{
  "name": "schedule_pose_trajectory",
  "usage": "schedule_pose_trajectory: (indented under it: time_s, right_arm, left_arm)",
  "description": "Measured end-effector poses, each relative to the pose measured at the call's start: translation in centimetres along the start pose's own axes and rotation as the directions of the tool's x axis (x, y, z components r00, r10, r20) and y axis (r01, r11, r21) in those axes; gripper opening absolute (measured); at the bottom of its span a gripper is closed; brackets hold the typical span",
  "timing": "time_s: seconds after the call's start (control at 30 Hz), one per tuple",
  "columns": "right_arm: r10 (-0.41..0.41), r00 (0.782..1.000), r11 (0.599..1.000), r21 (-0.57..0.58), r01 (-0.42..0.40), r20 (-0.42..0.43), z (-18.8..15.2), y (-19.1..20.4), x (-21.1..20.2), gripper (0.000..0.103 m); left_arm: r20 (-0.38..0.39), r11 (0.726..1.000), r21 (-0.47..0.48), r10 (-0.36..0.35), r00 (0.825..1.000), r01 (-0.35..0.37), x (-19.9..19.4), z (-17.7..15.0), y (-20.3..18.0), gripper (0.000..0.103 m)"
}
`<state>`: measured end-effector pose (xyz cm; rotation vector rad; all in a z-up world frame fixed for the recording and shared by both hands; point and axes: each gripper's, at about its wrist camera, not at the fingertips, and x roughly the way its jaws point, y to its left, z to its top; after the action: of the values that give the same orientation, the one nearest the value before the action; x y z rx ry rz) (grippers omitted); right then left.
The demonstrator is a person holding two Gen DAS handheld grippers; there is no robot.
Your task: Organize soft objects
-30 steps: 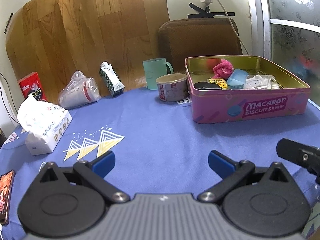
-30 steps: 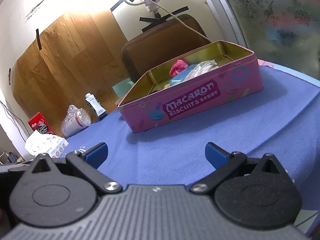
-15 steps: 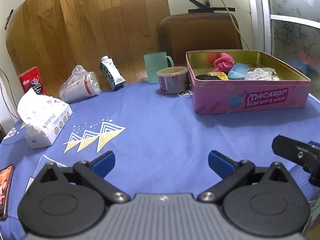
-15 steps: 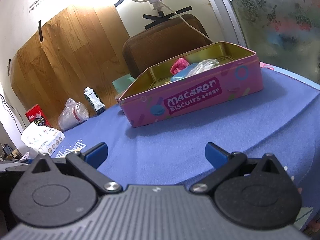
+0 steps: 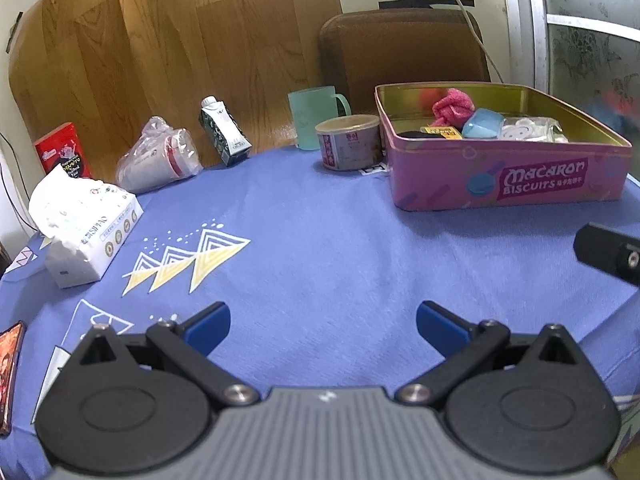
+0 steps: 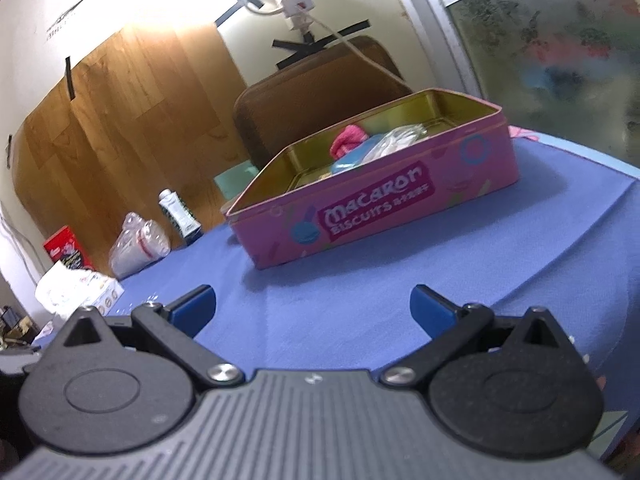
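My fingers point(image 5: 208, 326) on both the left gripper point(image 5: 322, 326) and right gripper point(image 6: 312, 308) are spread and empty, well short of the Macaron Biscuits tin point(image 5: 508, 184), where the pink cloth point(image 5: 452, 106) sits gathered with other small items.

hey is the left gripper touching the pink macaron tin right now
Apart. In the left wrist view the left gripper is open over bare blue tablecloth, with a wide stretch of cloth between its fingers and the pink macaron tin.

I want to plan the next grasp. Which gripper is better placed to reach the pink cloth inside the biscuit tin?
Probably the right gripper: it is open and empty, with the tin straight ahead and the pink cloth inside. The left gripper, also open, sees the tin off to its right.
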<state>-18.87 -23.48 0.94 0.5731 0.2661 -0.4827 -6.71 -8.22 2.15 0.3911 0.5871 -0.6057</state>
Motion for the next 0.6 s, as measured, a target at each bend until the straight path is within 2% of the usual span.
schedule_pose_trajectory:
  time_s: [0.33,0.6]
  right_arm:
    - [0.0,1.0,1.0,0.012,0.001,-0.026,-0.4,-0.39,0.54,0.103]
    - [-0.006,1.0,1.0,0.022,0.007,-0.014,-0.27,-0.69,0.23,0.103]
  left_arm:
    - [-0.017,1.0,0.013,-0.002,1.0,0.002,0.47,-0.31,-0.22,0.103]
    - [-0.018,0.999,0.035,-0.003,1.0,0.004,0.16,-0.52,-0.78,0.103]
